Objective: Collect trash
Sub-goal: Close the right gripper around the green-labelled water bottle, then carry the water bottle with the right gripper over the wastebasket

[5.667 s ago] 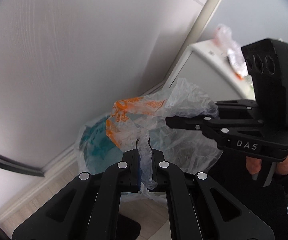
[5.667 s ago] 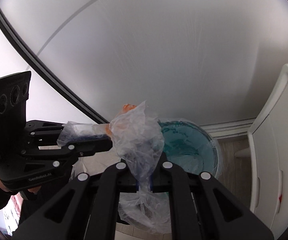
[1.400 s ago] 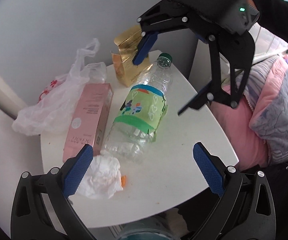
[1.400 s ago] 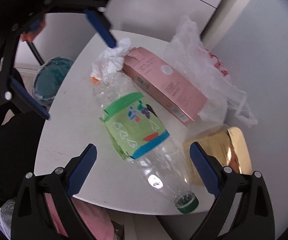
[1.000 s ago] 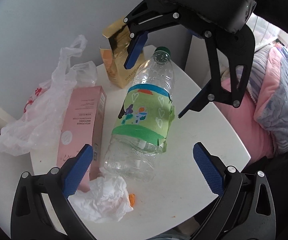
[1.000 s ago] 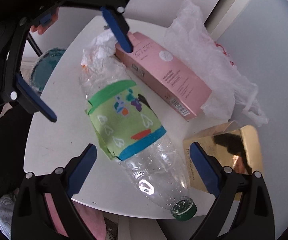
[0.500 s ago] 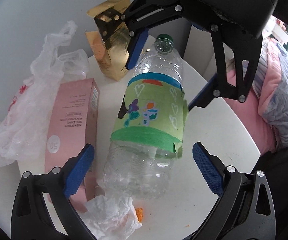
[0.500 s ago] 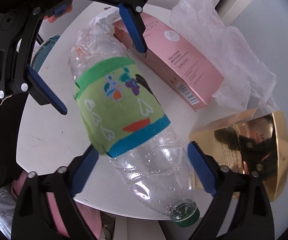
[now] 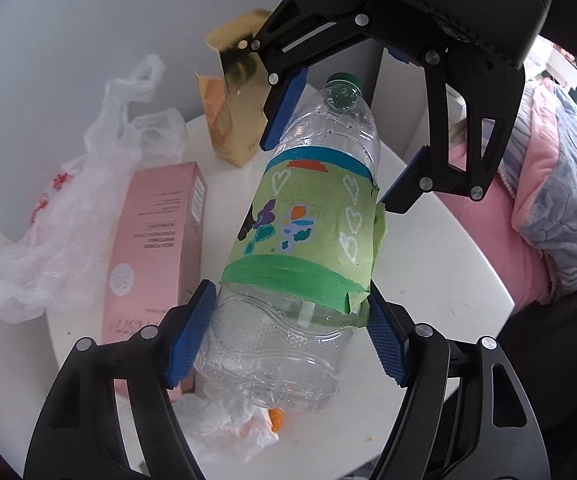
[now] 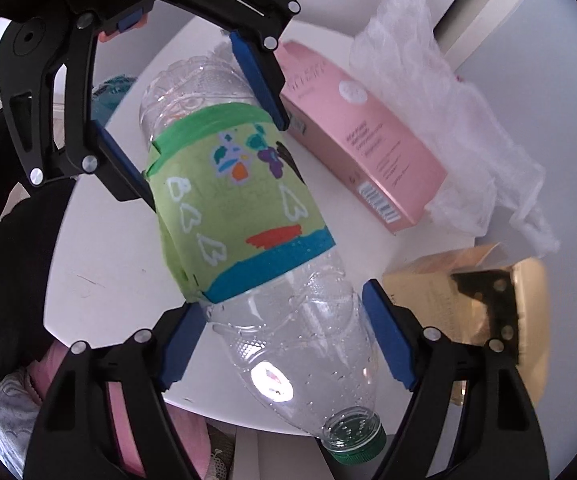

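A clear plastic bottle [image 9: 300,240] with a green painted label and a green cap lies on the white round table [image 9: 428,280]. My left gripper [image 9: 284,340] is shut on its base end. My right gripper [image 10: 284,344] is shut on its neck end [image 10: 308,340]. In the left wrist view the right gripper [image 9: 340,152] sits at the bottle's shoulder. In the right wrist view the left gripper [image 10: 204,128] sits at the base. A crumpled white tissue [image 9: 228,428] lies under the base.
A pink carton [image 9: 152,248] lies beside the bottle, a clear plastic bag [image 9: 68,208] behind it. A gold box [image 9: 236,108] stands near the wall. A teal bin [image 10: 106,92] sits below the table edge. A pink and blue quilt [image 9: 548,184] lies to the right.
Both grippers moved in from each end of the bottle and closed on it. Earlier they held a plastic bag over the teal bin.
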A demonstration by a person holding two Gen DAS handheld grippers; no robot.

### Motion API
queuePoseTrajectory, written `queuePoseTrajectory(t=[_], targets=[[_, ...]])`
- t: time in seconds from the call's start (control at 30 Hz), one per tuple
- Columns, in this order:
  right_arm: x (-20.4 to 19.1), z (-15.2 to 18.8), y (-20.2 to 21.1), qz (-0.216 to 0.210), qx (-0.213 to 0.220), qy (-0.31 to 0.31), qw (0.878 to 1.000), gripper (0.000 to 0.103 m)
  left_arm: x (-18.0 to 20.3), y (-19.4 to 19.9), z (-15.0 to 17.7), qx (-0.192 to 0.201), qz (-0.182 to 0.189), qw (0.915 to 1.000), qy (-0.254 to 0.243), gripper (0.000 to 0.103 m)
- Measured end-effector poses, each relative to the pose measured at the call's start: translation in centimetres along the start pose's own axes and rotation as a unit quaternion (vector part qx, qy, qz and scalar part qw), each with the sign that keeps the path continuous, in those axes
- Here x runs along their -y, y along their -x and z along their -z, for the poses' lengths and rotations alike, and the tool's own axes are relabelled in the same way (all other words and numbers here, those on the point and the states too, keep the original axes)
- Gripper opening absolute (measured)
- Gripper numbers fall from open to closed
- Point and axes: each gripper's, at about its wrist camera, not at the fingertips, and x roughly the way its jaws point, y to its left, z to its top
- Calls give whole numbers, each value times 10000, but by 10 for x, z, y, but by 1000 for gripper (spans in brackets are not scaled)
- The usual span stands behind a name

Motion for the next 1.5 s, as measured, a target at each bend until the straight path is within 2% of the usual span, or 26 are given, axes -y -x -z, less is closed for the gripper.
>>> queuePoseTrajectory(t=[0.4, 0.7, 1.03, 1.33, 1.5], targets=[[-42, -6, 48, 221, 383, 348, 9984, 74, 36, 65, 19, 80, -534, 9985, 76, 70], [-87, -47, 68, 390, 681, 858, 9932, 75, 58, 120, 56, 95, -1039, 9939, 363, 70], [-146, -120, 69, 282, 970, 1623, 9815, 75, 77, 179, 126, 14, -1572, 9832, 923, 70], [-208, -169, 64, 56, 1169, 2329, 9654, 74, 102, 220, 200, -120, -1978, 9676, 1562, 70], [-236, -190, 56, -57, 1221, 2666, 9560, 75, 112, 232, 236, -166, -2086, 9594, 1889, 70]])
